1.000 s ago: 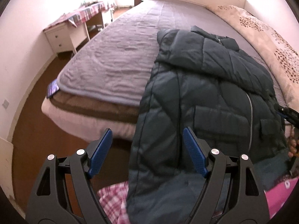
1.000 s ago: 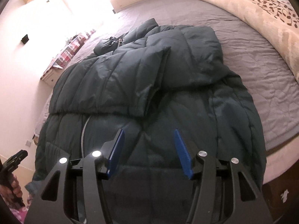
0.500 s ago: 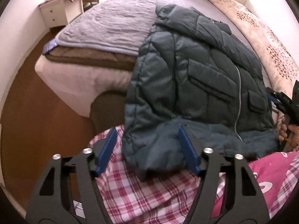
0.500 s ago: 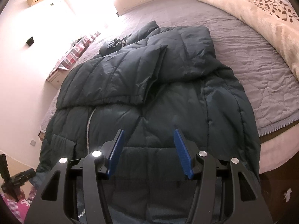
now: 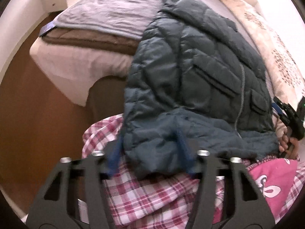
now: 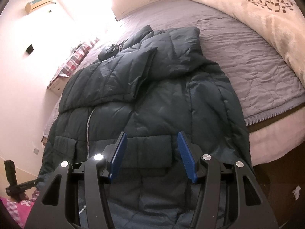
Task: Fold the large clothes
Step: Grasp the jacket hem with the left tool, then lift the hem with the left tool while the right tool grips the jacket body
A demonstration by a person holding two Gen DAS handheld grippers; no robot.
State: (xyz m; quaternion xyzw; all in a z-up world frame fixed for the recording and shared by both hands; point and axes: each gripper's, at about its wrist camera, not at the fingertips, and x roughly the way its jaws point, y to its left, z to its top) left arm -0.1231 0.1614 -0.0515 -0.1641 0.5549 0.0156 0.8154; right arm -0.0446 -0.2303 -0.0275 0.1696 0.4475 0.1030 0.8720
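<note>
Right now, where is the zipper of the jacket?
In the right wrist view the zipper runs down the jacket, left of the right gripper.

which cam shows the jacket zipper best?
Left wrist: the zipper runs unobstructed down the jacket front to the hem. Right wrist shows only a short stretch beside the folded sleeve; lower down the right claw body hides it.

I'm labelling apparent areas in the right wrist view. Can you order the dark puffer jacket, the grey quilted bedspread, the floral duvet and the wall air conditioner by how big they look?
1. Dark puffer jacket, though nearness to the camera inflates it.
2. Grey quilted bedspread.
3. Floral duvet.
4. Wall air conditioner.
</note>
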